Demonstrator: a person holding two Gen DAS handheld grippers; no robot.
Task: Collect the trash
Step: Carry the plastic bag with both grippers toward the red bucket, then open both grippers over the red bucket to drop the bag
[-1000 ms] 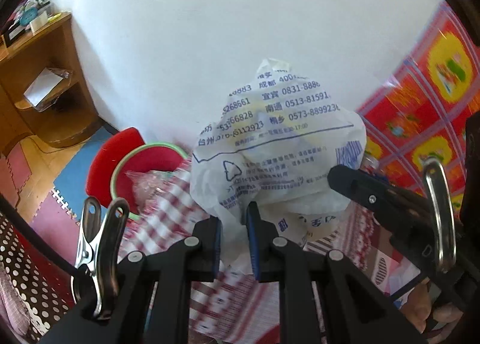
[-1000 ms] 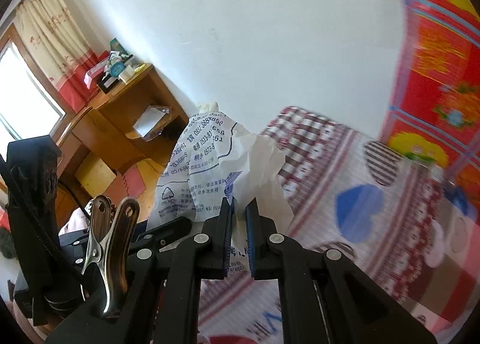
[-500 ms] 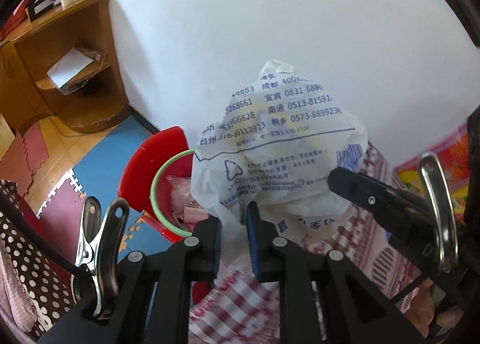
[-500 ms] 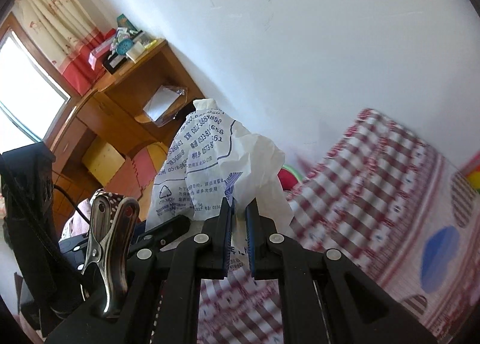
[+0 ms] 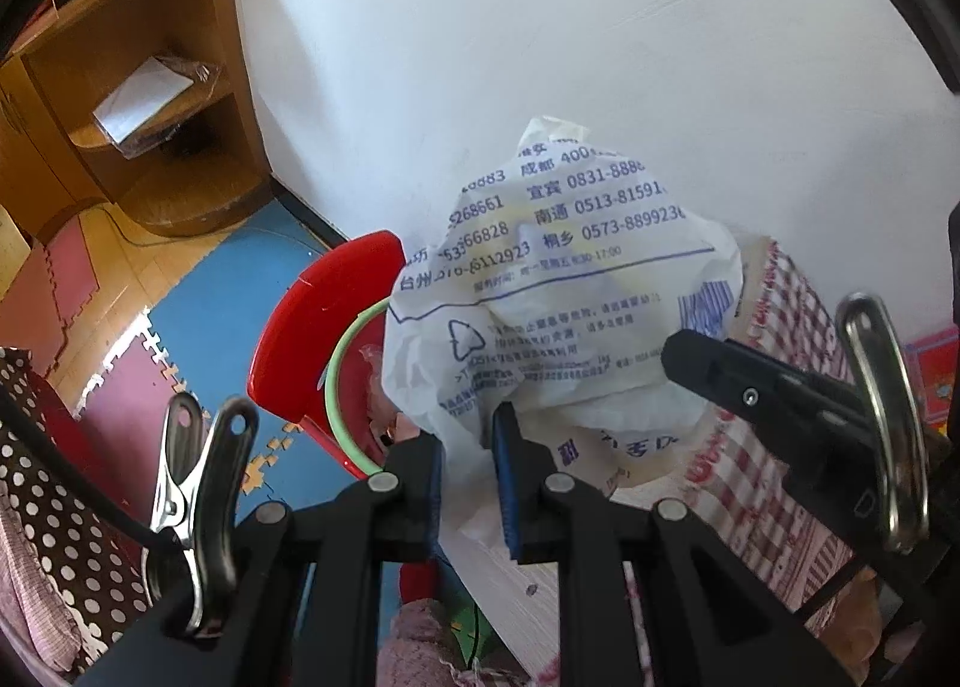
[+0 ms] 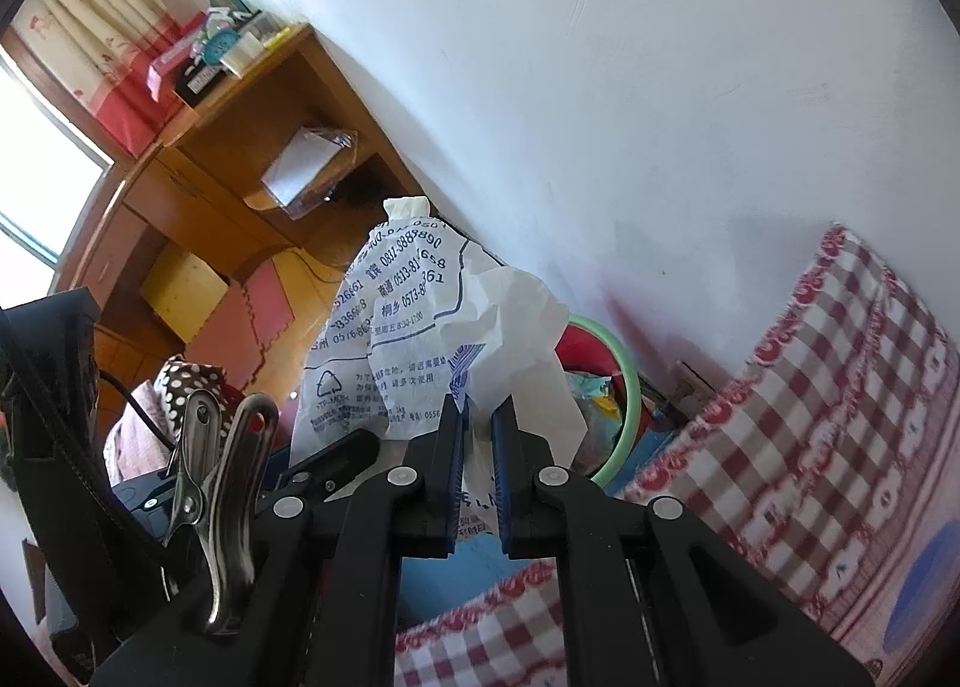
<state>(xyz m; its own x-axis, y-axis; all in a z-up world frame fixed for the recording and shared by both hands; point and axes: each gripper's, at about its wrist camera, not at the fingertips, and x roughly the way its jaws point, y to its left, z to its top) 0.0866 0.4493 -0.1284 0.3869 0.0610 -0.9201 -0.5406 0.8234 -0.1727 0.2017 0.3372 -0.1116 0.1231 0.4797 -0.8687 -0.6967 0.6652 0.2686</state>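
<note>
Both the left gripper (image 5: 467, 480) and right gripper (image 6: 477, 465) were clamped on the white printed bag (image 5: 564, 303), which hung just above and beside the red bin (image 5: 336, 351).

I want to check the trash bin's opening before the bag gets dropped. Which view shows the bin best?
The left wrist view: it shows the red bin, its raised lid and part of its green rim. The white bag hides the rest. The right wrist view shows only an arc of green rim behind the bag.

The bag (image 5: 564, 303) hangs before the wall (image 5: 540, 27), seemingly above the bin (image 5: 336, 339), shelf unit (image 5: 150, 87) at left.
</note>
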